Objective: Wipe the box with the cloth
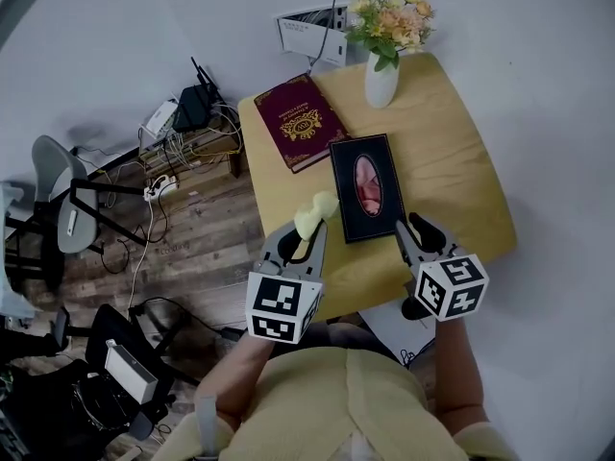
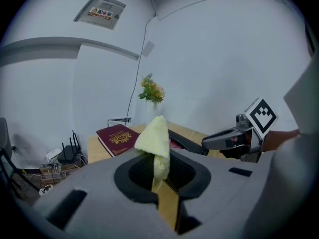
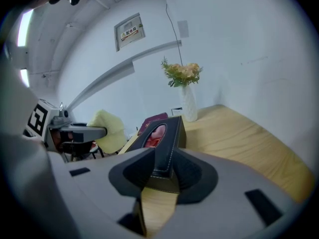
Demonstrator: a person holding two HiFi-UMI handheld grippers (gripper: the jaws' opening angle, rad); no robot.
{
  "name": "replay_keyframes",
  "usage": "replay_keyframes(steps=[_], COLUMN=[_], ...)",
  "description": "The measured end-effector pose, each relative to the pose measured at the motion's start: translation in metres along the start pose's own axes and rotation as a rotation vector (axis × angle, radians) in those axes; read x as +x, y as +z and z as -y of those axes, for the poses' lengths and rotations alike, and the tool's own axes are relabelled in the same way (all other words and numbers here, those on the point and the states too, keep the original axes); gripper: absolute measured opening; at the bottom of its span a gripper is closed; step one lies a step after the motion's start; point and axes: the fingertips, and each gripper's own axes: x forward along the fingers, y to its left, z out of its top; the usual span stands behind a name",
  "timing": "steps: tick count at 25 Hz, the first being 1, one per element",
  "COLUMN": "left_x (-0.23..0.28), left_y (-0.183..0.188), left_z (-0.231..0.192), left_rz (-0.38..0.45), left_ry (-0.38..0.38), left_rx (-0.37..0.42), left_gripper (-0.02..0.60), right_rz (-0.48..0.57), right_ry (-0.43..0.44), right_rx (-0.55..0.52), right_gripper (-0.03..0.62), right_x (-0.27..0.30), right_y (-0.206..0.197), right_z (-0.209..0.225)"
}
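Cloth [image 1: 315, 211], pale yellow, clamped tight in L tongs [image 1: 315, 230], up off the bench [image 1: 452, 161] at its near-left edge, just beside near-left corner of box [image 1: 365, 186]. Red book [image 1: 300, 121] lies behind-left of box; box is black w/ oval opening, flat mid-bench; vase [image 1: 381, 80] w/ flowers at far edge. R tongs [image 1: 405, 230] parted, box's near-right corner betw. tips, not squeezed.

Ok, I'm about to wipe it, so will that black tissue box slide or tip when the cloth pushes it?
Probably it slides rather than tips: the box lies low and flat on the smooth wooden table. It likely is light, holding only tissues, so steadying it seems wise.
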Motion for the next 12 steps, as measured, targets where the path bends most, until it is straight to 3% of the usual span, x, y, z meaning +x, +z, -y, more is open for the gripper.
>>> replay_keyframes(steps=[5, 12], left_x=[0.007, 0.031], left_y=[-0.022, -0.044], left_z=[-0.009, -0.005], left_rz=[-0.059, -0.131], left_ry=[0.031, 0.018], left_rx=[-0.021, -0.011], left_gripper=[0.051, 0.05], right_rz=[-0.033, -0.042], right_ry=[0.02, 0.052], right_rx=[0.014, 0.096], right_gripper=[0.147, 0.161], right_x=[0.009, 0.016], right_y=[-0.004, -0.009], right_z=[0.002, 0.005])
